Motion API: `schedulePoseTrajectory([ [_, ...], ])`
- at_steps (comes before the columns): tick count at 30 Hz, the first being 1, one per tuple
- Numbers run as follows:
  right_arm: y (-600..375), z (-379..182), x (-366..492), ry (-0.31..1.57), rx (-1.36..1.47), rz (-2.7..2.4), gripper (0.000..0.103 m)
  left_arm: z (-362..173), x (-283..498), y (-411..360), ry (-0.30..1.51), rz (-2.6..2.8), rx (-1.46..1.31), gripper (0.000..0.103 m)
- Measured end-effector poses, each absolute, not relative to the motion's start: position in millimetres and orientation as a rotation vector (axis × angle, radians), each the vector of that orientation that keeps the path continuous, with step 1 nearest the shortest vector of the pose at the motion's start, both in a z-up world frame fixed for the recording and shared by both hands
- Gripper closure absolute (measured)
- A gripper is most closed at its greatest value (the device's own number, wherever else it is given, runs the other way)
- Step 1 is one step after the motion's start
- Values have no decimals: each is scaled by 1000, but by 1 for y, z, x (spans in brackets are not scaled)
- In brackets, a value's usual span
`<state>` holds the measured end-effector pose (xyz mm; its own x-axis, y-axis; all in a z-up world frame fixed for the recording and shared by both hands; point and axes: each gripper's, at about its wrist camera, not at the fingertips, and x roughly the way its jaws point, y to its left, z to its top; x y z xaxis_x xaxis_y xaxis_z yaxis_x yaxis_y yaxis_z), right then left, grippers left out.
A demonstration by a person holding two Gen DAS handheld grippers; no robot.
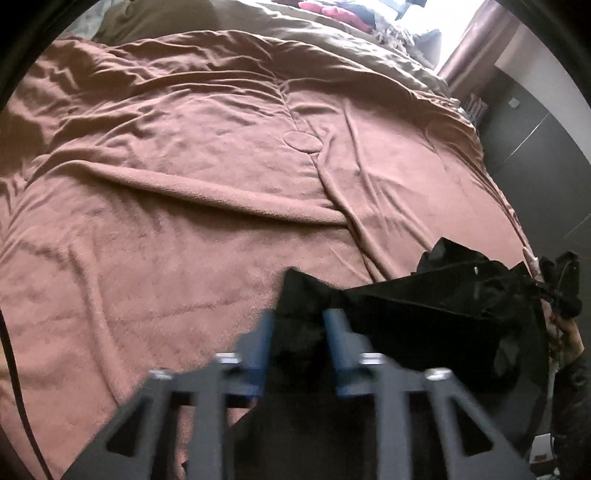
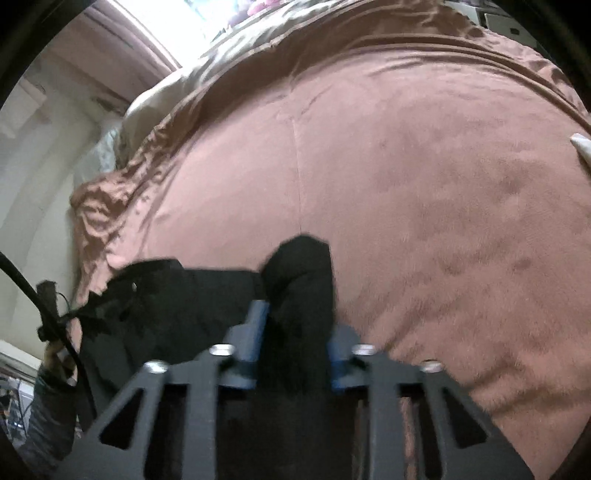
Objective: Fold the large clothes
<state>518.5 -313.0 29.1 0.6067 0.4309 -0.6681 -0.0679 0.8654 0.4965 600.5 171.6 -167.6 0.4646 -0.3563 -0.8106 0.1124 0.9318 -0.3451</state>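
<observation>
Nearest the left wrist camera, the left gripper point(image 1: 301, 332) pinches a bunched corner of the black garment point(image 1: 424, 306) between its blue pads; the right gripper point(image 2: 295, 328) likewise clamps a rolled wad of the same cloth. The fabric looks soft, limp and fairly light, sagging between the two holds, so it is probably best taken at edges or corners and kept taut. Both grippers tilt downward over the near edge of the bed. Beyond them the brown blanket point(image 1: 184, 177) spreads wrinkled toward a far pile of clothes point(image 1: 343, 13)
</observation>
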Motion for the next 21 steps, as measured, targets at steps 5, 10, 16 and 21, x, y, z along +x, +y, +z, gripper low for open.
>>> schedulePoseTrajectory([
  [5,-315,36,497,790,433,263,102,-153,585,181,952,-238,-255,98],
  [10,-310,26,483,770,476,234,103,-151,581,188,936,-194,-276,98],
  [16,-300,12,489,819,519,220,101,-155,588,186,974,-142,-285,97],
  [21,-292,22,473,813,460,194,96,-148,585,195,1017,-127,-379,93],
])
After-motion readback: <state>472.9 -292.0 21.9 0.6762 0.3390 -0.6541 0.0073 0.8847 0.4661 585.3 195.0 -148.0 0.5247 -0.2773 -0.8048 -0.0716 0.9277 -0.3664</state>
